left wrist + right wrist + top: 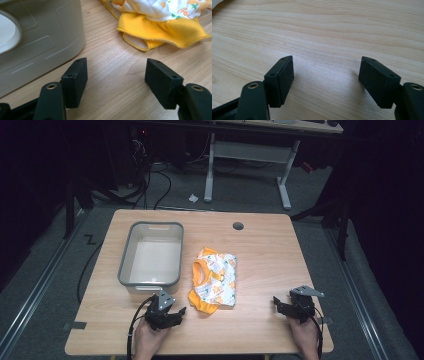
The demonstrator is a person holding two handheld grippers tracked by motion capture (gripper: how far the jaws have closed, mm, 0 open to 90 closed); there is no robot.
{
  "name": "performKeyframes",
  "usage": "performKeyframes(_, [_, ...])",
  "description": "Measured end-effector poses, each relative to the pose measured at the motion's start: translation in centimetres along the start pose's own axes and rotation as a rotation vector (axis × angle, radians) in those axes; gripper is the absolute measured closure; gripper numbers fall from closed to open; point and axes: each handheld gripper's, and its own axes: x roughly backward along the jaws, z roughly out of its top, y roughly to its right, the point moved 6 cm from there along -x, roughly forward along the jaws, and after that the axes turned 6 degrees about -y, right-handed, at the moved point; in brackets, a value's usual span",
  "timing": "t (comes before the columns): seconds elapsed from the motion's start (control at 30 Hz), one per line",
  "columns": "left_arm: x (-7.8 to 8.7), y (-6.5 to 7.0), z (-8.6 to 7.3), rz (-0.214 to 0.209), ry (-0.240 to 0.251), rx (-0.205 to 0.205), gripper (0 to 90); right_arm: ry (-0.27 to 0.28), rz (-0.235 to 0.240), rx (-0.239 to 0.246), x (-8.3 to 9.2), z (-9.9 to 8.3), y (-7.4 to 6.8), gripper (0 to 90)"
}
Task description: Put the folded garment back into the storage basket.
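Note:
A folded child's garment point(214, 280), white with orange prints and a yellow-orange hem, lies mid-table just right of a grey plastic bin point(151, 254). My left gripper point(176, 313) rests near the front edge, below the bin and left of the garment's hem, jaws open with bare wood between them. In the left gripper view the gripper point(116, 75) faces the yellow hem point(170, 32), with the bin wall point(42, 37) at its left. My right gripper point(276, 303) sits at the front right, open and apart from the garment; in the right gripper view the gripper point(325, 75) has bare table between its jaws.
The wooden table point(260, 245) has a round cable hole point(238, 226) near its far edge. The bin looks empty inside. A white desk frame point(250, 157) and cables stand on the floor beyond the table.

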Motion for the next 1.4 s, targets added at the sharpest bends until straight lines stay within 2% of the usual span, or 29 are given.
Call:
performKeyframes(0.87, [-0.08,0.14,0.05,-0.004,-0.005,0.000,31.8,0.000,0.001,-0.001,0.00,0.00,0.00,28.6])
performKeyframes(1.23, [-0.01,-0.03,0.11,-0.005,-0.006,0.015,35.2,0.000,0.000,-0.001,0.00,0.01,0.00,28.6])
performKeyframes(1.4, [0.02,0.28,0.20,-0.010,-0.016,0.005,35.1,0.000,0.000,0.000,0.00,0.01,0.00,28.6])
